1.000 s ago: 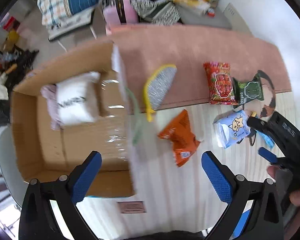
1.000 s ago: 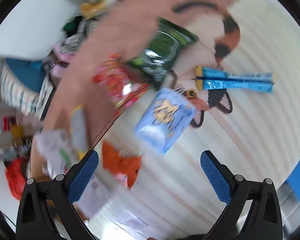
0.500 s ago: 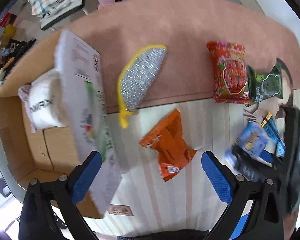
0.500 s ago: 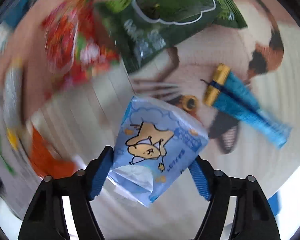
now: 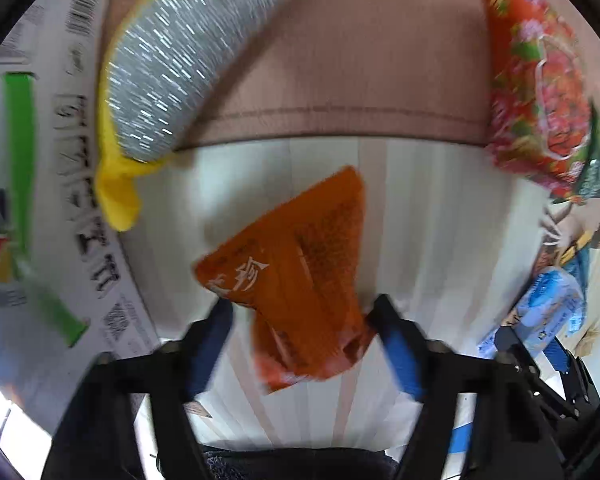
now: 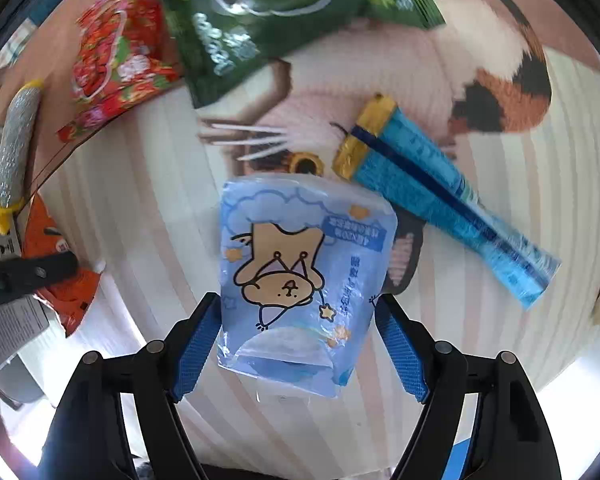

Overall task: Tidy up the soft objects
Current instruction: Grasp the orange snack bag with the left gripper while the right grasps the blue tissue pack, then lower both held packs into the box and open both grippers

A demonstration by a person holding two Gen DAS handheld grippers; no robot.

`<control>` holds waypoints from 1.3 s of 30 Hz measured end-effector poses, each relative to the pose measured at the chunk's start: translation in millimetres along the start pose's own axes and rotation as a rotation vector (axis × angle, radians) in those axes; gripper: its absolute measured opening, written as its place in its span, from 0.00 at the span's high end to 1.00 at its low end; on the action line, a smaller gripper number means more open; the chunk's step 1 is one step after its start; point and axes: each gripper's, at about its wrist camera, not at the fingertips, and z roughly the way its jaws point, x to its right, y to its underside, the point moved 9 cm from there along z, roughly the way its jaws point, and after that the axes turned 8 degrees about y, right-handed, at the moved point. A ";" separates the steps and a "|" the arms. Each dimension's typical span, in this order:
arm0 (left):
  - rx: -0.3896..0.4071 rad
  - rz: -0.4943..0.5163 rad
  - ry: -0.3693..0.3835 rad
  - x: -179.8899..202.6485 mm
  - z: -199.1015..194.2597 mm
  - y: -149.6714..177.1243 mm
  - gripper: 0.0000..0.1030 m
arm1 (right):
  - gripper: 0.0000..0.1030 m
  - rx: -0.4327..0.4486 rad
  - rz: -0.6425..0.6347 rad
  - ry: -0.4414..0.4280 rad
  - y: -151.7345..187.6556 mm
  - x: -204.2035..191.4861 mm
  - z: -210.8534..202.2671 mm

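Note:
In the left wrist view an orange snack packet [image 5: 300, 280] lies on the pale striped floor, its lower part between the blue pads of my left gripper [image 5: 304, 344], which touch its sides. In the right wrist view a light blue tissue pack with a cartoon bear [image 6: 300, 280] sits between the pads of my right gripper [image 6: 298, 344], which press on its edges. The orange packet also shows at the left of the right wrist view [image 6: 56, 276], with the left gripper's black finger across it. The blue pack shows at the right of the left wrist view [image 5: 548, 308].
A grey and yellow scrubber [image 5: 168, 64] lies on the pink rug [image 5: 340, 60]. A red floral packet [image 5: 536, 84] and a green packet [image 6: 268, 20] lie at the rug's edge. A long blue sachet [image 6: 448, 204] lies on a cat-shaped mat [image 6: 480, 64]. A white box flap [image 5: 40, 200] stands left.
Both grippers have dropped close to the floor. The left jaws have closed in around the orange packet. The right jaws have closed in around the blue tissue pack.

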 end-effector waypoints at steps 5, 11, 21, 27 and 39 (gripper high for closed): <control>0.077 0.039 -0.040 1.5 -7.1 -1.0 0.56 | 0.22 -0.002 0.072 -0.011 -8.9 11.3 7.2; 0.150 0.108 -0.049 11.0 -25.3 22.4 0.57 | 0.53 0.041 0.081 0.038 -16.9 8.8 -3.5; 0.374 0.231 0.071 -5.4 -151.7 76.6 0.57 | 0.54 0.211 -0.015 -0.079 24.2 -36.3 -117.1; 0.457 0.186 0.037 -94.7 -233.5 79.3 0.57 | 0.54 0.302 -0.158 -0.182 55.6 -156.9 -193.4; 0.363 -0.029 -0.109 -304.8 -212.3 -0.1 0.57 | 0.54 0.227 -0.340 -0.134 56.4 -374.8 -153.1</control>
